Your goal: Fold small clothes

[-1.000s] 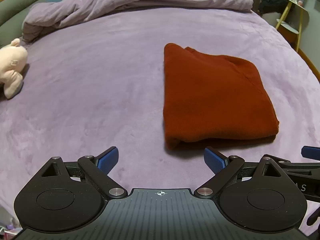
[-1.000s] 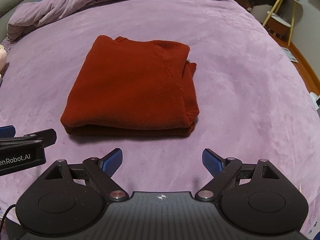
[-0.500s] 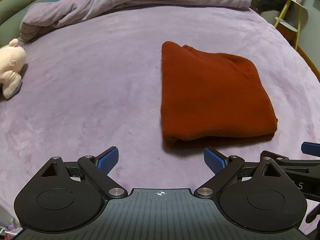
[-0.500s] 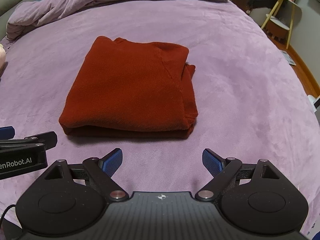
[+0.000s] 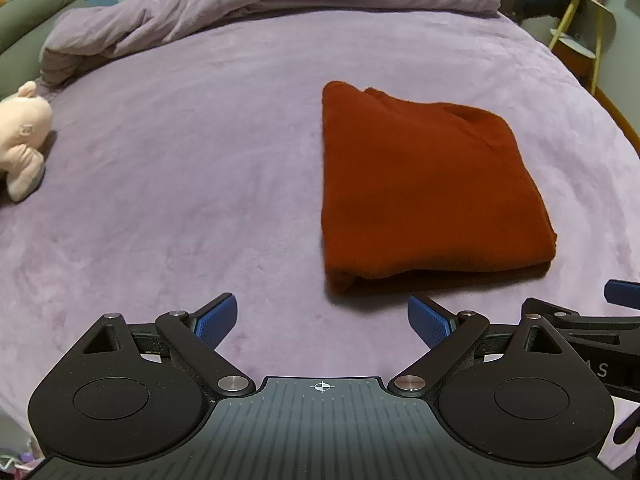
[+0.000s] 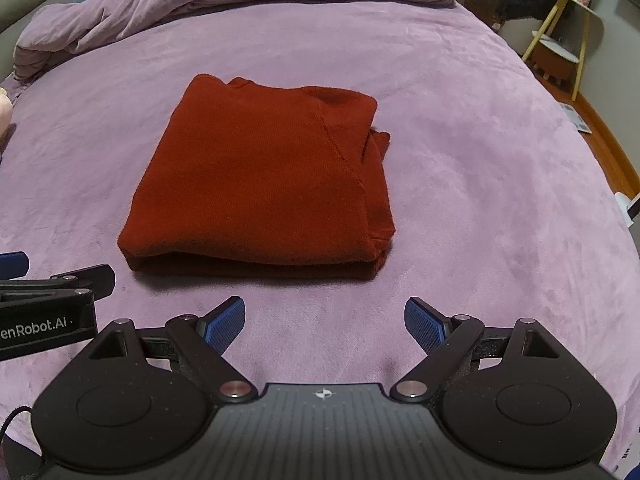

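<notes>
- I am holding the left gripper [image 5: 320, 316] with its jaws spread wide and nothing between them; the red sweater [image 5: 424, 184] is lying folded on the purple bed cover [image 5: 180, 168], ahead of this gripper and off to its right
- I am holding the right gripper [image 6: 324, 320] spread just as wide and empty, with the sweater straight ahead of it and slightly left, apart from the pads [image 6: 224, 320]
- I am judging the fold as about done, so any further pinch is risking it: catching only the top layer at the near edge would be peeling the stack open
- I am also watching the soft cover, since low pads could be snagging it along with the sweater
- The right view is showing me the loose layered edges on the sweater's right side; the left view is hiding those
- Only the left view is giving me the whole pink plush toy [image 5: 22, 140] far to the left
</notes>
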Motion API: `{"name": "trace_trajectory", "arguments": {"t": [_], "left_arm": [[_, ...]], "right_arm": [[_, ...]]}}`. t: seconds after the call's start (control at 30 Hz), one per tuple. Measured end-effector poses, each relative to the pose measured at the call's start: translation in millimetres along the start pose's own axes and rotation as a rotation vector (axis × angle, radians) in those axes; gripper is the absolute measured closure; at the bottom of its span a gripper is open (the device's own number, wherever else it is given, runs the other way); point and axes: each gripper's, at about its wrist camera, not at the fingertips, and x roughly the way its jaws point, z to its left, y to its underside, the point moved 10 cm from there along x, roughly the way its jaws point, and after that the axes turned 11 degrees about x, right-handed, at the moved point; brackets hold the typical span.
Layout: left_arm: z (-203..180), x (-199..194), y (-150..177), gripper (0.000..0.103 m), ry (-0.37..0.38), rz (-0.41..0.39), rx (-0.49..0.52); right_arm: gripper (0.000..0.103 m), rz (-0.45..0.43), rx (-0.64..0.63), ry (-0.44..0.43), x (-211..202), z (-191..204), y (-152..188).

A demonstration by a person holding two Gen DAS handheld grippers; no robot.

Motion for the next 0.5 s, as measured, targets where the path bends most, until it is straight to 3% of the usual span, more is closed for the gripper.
{"name": "trace_trajectory", "arguments": {"t": [0.5], "left_arm": [[0.7, -1.6, 0.0, 0.007, -0.003, 0.004, 0.003]], "right_arm": [[0.015, -0.002, 0.002, -0.007, -1.1, -0.6, 0.2]]}}
